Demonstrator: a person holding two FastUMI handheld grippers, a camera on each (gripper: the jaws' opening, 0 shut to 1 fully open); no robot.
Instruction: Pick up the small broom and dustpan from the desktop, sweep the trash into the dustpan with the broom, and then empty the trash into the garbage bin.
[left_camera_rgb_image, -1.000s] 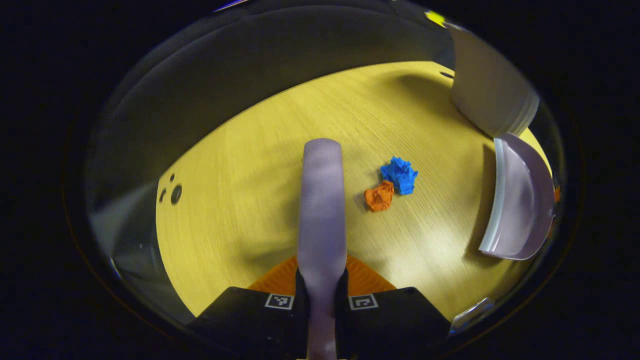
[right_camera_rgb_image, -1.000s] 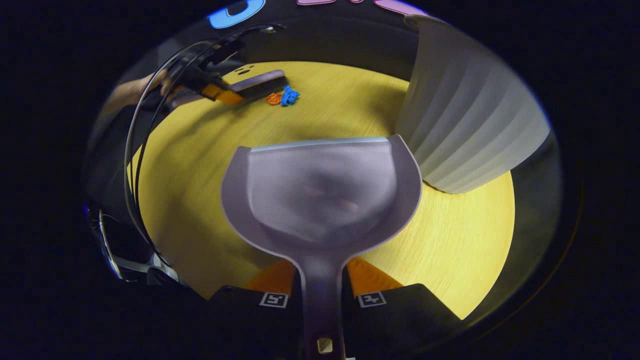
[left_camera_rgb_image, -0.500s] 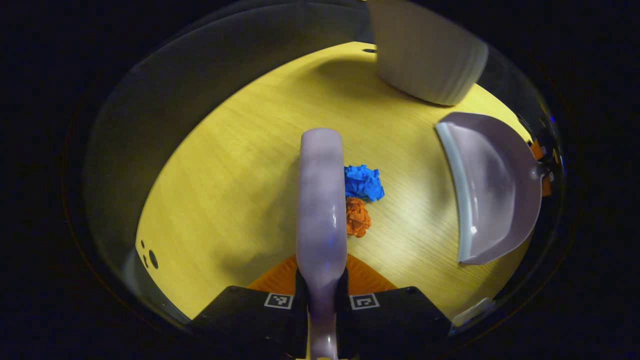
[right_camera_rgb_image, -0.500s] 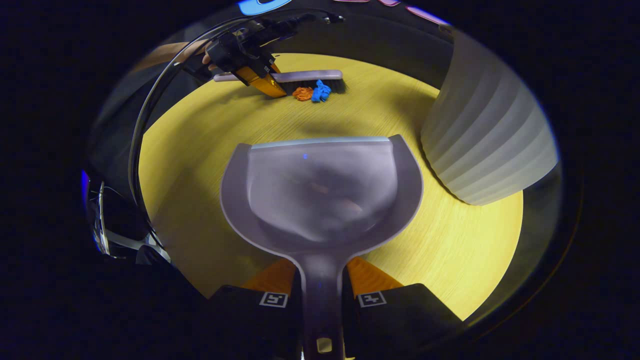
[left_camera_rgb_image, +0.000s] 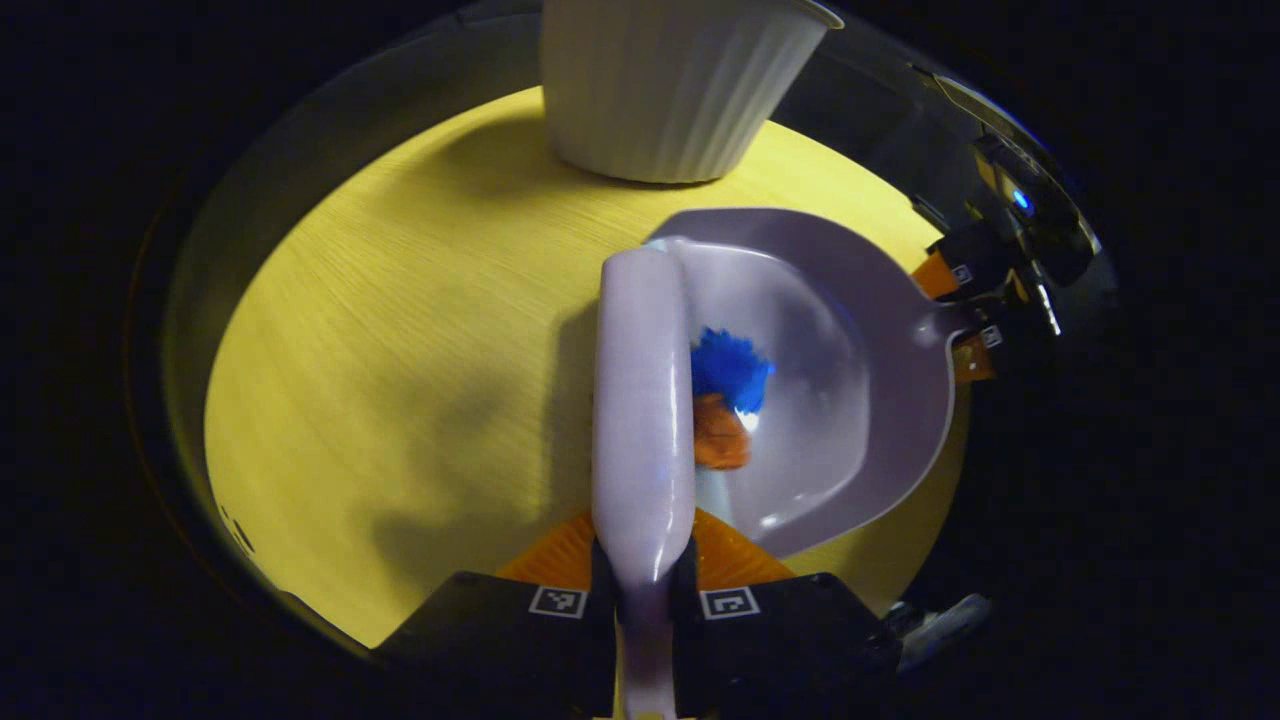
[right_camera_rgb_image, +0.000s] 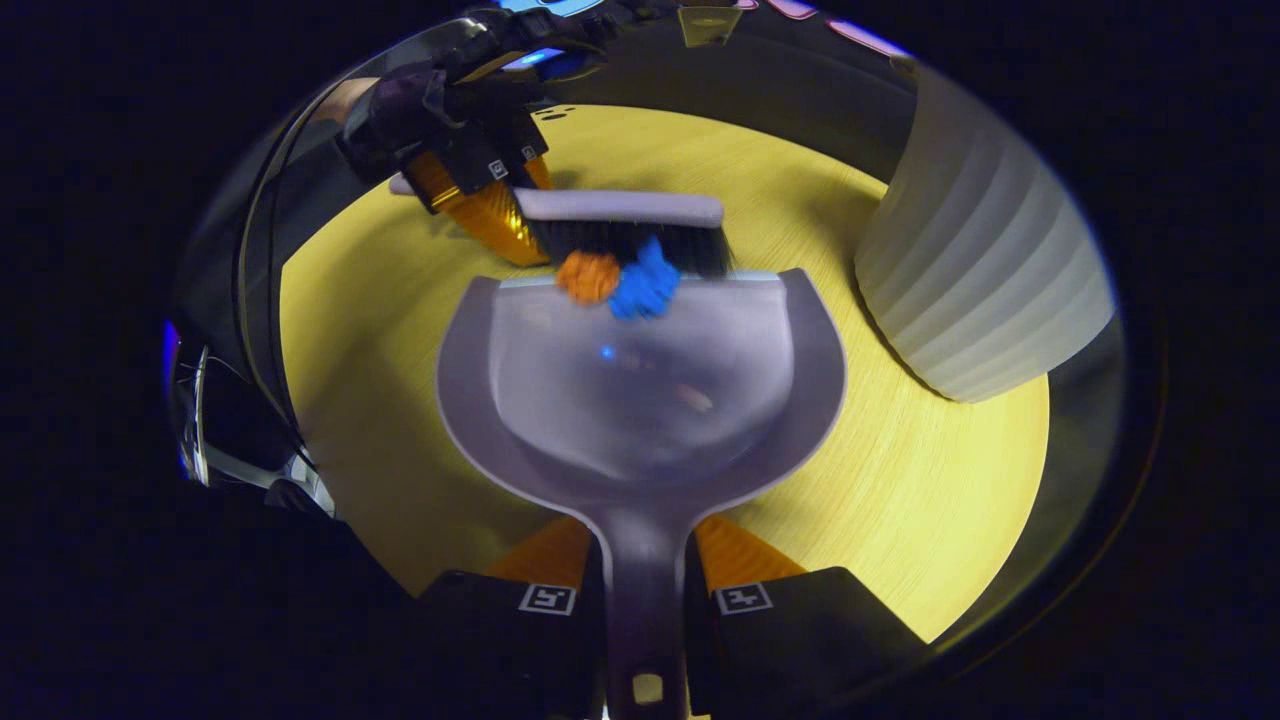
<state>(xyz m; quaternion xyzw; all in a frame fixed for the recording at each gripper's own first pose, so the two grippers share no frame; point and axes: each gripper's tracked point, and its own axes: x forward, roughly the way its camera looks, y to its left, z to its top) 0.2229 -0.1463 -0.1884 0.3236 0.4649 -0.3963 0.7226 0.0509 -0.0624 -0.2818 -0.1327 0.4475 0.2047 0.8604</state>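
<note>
My left gripper (left_camera_rgb_image: 645, 585) is shut on the pale lilac broom (left_camera_rgb_image: 643, 400), whose back runs straight ahead of it. In the right gripper view the broom (right_camera_rgb_image: 620, 208) stands at the dustpan's front lip with its black bristles (right_camera_rgb_image: 630, 243) down. A blue paper wad (right_camera_rgb_image: 645, 285) and an orange paper wad (right_camera_rgb_image: 587, 276) sit just past the lip, inside the lilac dustpan (right_camera_rgb_image: 640, 390). From the left gripper view, the blue wad (left_camera_rgb_image: 730, 365) and orange wad (left_camera_rgb_image: 720, 440) lie in the dustpan (left_camera_rgb_image: 860, 380). My right gripper (right_camera_rgb_image: 645, 585) is shut on the dustpan's handle.
A white ribbed garbage bin (left_camera_rgb_image: 670, 85) stands on the yellow wooden desktop (left_camera_rgb_image: 400, 330) beyond the dustpan; in the right gripper view the bin (right_camera_rgb_image: 985, 270) is to the right. A hand and black cables (right_camera_rgb_image: 260, 300) reach in from the left.
The broom has swept both wads across the desktop and over the dustpan's lip. The dustpan has come closer to the broom, and the bin has shifted toward the centre of the left gripper view.
</note>
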